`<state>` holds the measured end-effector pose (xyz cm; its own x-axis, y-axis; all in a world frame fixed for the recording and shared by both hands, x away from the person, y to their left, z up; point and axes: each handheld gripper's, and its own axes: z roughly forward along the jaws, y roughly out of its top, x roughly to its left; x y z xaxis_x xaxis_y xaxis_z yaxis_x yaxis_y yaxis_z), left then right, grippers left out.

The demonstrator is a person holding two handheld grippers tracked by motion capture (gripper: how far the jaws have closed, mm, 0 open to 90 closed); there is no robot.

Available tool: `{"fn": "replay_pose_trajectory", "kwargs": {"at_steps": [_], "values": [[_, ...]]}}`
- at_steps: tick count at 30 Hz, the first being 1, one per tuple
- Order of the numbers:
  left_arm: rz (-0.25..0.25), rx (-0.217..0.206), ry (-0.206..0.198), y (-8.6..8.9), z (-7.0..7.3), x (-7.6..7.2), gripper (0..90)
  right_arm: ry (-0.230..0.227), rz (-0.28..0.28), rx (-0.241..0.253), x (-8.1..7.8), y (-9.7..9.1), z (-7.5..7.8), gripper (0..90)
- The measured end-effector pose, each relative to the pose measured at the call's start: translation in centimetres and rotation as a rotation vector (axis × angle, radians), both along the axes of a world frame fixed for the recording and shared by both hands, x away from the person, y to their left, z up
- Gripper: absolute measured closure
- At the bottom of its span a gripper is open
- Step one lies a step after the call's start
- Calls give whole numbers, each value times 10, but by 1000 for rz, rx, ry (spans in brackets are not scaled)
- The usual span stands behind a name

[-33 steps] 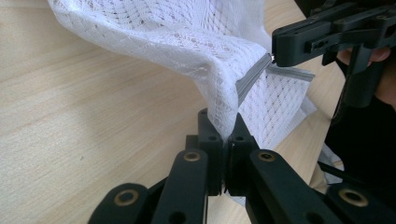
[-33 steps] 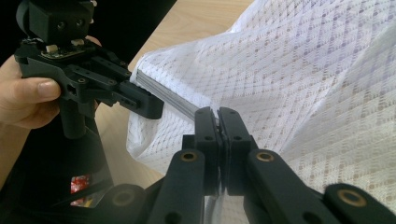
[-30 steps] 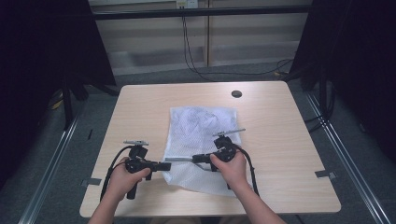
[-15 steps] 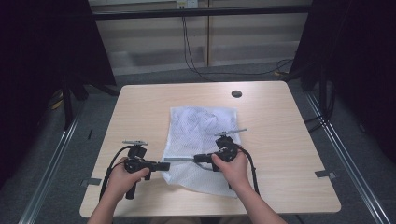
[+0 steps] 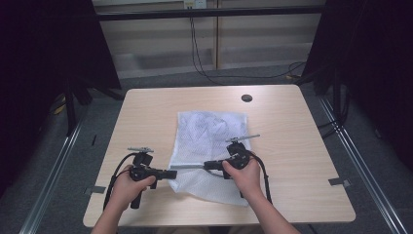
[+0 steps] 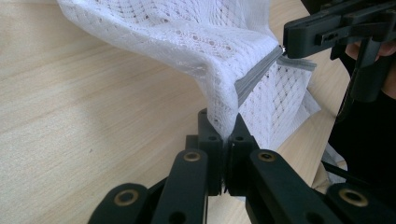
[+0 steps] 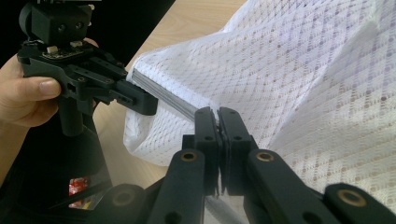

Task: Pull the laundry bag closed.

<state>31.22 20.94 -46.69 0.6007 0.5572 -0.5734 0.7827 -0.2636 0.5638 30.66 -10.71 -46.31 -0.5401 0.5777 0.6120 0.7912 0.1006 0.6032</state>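
Both tongs are clamped tight on the same thing: the left gripper (image 6: 223,140) pinches the edge of the white mesh bag (image 5: 210,131) at its near left side, and the right gripper (image 7: 218,116) bites the grey zipper band (image 6: 254,79) a little further along. The bag lies in the middle of the wooden table (image 5: 146,112), its near edge lifted taut between them. It looks feather-light and floppy, likely to sag and snag — the stiffer grey band seems the surest place to hold
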Motion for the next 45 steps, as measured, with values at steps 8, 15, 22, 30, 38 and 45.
{"fn": "replay_pose_trajectory", "kwargs": {"at_steps": [8, 15, 22, 30, 38, 45], "values": [[3, 2, 3, 0, 0, 0, 881, 5, 2, 5, 0, 0, 0, 881], [9, -5, 2, 4, 1, 1, 881, 2, -11, 8, 0, -6, 1, 881], [1, -5, 3, 3, 0, 1, 881, -6, -9, 1, 0, -8, 1, 881], [16, 4, 3, 3, 0, 0, 881, -3, -5, -2, -1, -9, 1, 881], [21, 3, 13, 4, -1, 1, 881, 11, -17, 4, 1, -18, -1, 881], [21, -5, 18, 5, -1, 1, 881, 18, -15, 9, 0, -23, -3, 880]]}}
